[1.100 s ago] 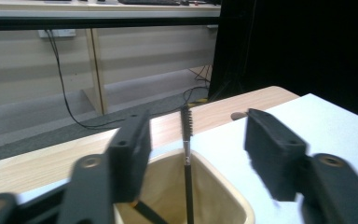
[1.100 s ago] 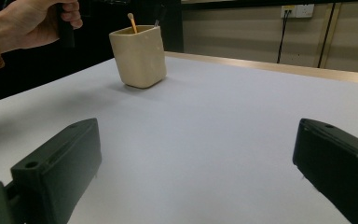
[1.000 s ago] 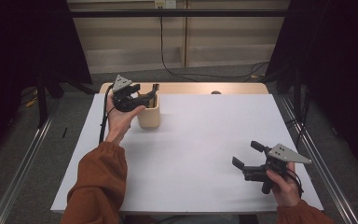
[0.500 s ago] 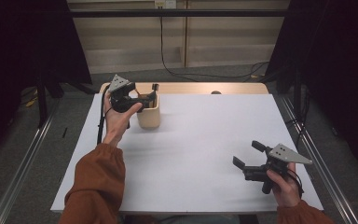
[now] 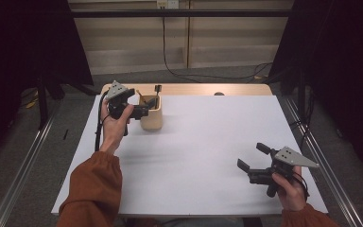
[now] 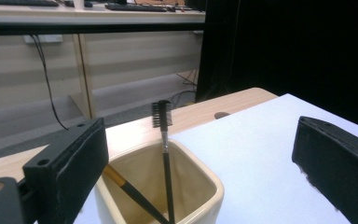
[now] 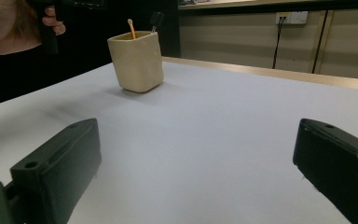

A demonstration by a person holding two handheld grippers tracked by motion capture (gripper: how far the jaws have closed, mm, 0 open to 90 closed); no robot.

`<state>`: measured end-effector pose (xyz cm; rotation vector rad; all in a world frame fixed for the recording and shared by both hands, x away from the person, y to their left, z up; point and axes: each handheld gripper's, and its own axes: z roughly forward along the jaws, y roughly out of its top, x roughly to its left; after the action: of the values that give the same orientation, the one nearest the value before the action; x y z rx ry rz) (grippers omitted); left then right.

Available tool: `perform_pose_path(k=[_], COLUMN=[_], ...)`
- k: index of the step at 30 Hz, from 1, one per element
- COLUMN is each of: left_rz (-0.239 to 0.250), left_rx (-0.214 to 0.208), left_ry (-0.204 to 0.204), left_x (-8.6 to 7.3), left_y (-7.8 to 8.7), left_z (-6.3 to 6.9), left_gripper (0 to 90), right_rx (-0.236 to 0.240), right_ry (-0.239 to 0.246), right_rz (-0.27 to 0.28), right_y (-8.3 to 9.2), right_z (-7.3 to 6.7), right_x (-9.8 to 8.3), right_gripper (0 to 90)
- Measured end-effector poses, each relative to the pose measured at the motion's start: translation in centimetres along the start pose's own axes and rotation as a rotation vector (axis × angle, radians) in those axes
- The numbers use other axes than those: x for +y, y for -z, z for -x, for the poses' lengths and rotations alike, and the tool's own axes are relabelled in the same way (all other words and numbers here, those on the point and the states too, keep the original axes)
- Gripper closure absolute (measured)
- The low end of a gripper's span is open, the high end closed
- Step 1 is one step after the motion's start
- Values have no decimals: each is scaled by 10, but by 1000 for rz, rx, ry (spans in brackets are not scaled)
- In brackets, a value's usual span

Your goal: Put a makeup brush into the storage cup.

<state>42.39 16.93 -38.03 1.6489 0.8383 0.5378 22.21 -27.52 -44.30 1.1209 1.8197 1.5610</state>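
One cream cup (image 5: 151,116), two brushes (image 6: 162,140) (image 6: 130,192), two grippers (image 5: 144,109) (image 5: 253,158).

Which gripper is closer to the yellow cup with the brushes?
Left. The left gripper hangs right over the cup, jaws open. The right gripper sits far off across the white table.

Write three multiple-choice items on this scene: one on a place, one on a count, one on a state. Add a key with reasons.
1. Where does the cup stand?
A. far left of the table
B. near right corner
C. on the floor

2. How many tools stand in the cup?
A. none
B. two
C. five

3. How are the right hand-held gripper jaws?
A. shut on the cup
B. shut on a brush
C. open

Key: A, it stands by the left hand-held gripper at the far edge; B, a brush and an orange-handled stick; C, bare sheet shows between the jaws.
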Motion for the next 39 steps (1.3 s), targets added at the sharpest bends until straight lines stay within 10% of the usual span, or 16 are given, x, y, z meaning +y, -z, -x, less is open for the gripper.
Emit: perform_pose_path(k=[39], left_rz=[36], left_rx=[-24], left_ry=[3], left_x=[-24], left_y=[62], left_z=[25], left_gripper=[8], right_rx=[6], right_ry=[5], right_rz=[-7], right_y=[-1], right_z=[-2], right_x=[0], right_gripper=[1])
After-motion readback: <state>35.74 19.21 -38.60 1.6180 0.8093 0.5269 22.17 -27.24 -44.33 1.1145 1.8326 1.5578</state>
